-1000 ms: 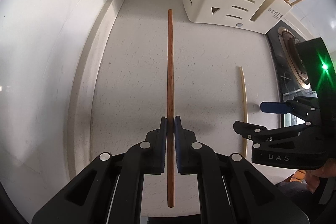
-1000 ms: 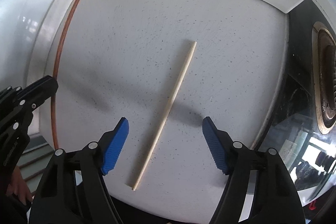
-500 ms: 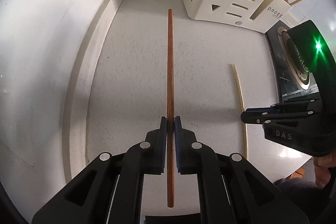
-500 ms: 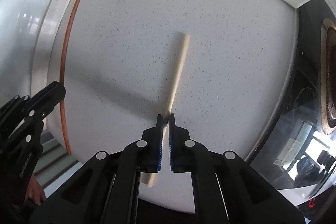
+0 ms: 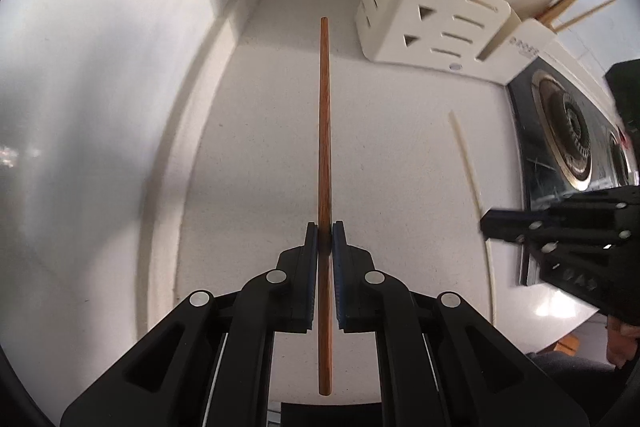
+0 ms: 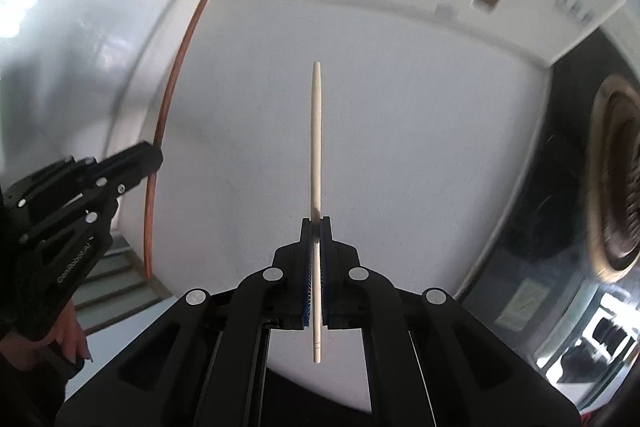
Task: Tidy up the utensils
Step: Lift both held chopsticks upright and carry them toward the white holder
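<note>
Each claw was clamped on one chopstick: the left claw [image 5: 325, 227] gripped the dark chopstick [image 5: 324, 131], the right claw [image 6: 316, 223] the pale chopstick [image 6: 316, 147], both clear of the bench [image 5: 400, 155]. Next, probably, carrying them to the far-right utensil holder [image 5: 448, 11] and tipping them in.

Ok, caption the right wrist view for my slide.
Right gripper shut on a pale chopstick above the white counter.

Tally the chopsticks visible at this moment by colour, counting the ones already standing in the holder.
Reddish-brown chopstick, clamped in the left gripper: 1
Pale chopstick, clamped in the right gripper: 1
Pale tan chopsticks standing in the cream holder: 3, as best I can tell
Total: 5
</note>
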The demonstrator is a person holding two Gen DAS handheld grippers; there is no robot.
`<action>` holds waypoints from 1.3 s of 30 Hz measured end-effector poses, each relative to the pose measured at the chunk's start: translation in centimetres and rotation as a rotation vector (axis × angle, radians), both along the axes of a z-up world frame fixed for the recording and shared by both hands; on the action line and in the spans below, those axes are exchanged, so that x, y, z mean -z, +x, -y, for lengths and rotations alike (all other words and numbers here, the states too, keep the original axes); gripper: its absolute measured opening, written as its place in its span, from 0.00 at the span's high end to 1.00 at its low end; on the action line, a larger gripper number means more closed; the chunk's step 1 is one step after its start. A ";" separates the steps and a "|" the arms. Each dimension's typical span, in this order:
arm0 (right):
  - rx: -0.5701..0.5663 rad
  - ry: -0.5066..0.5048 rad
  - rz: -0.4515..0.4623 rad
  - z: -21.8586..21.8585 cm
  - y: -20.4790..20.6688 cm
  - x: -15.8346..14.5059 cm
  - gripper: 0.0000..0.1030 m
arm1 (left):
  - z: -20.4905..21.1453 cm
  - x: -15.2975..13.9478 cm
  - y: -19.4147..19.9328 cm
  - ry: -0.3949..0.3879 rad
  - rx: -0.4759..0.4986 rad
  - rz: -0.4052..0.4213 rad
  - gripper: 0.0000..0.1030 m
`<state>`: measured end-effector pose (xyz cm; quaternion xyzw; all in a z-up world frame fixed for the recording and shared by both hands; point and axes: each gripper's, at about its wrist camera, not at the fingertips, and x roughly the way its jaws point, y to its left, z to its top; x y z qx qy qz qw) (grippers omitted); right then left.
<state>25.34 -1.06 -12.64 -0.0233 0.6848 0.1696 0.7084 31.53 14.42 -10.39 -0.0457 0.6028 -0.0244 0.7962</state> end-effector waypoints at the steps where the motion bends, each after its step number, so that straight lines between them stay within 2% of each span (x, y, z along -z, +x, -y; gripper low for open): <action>1: -0.009 0.009 0.023 0.1 0.1 -0.6 0.96 | 0.0 -0.4 -0.1 0.003 -0.010 0.007 0.93; 7: -0.046 0.075 0.154 2.0 0.4 -4.7 0.96 | 0.3 -3.9 -0.2 0.025 -0.060 0.087 0.93; 13: -0.067 0.162 0.275 3.2 0.2 -7.4 0.96 | 1.7 -6.3 0.3 0.032 -0.072 0.151 0.93; 18: -0.038 0.243 0.368 6.5 0.4 -9.7 0.96 | 3.0 -9.0 0.5 0.040 -0.075 0.266 0.93; 25: 0.014 0.286 0.455 10.2 1.0 -11.9 0.96 | 5.2 -11.8 1.6 0.046 -0.048 0.384 0.93; 26: 0.010 0.286 0.472 9.1 1.7 -11.5 0.96 | 5.4 -12.2 1.8 0.045 -0.043 0.402 0.94; 32: 0.027 0.322 0.584 10.8 2.2 -13.3 0.96 | 6.6 -14.5 2.4 0.062 -0.047 0.532 0.94; 39: 0.115 0.354 0.668 13.3 3.5 -14.8 0.96 | 7.4 -17.1 4.3 0.027 -0.028 0.641 0.94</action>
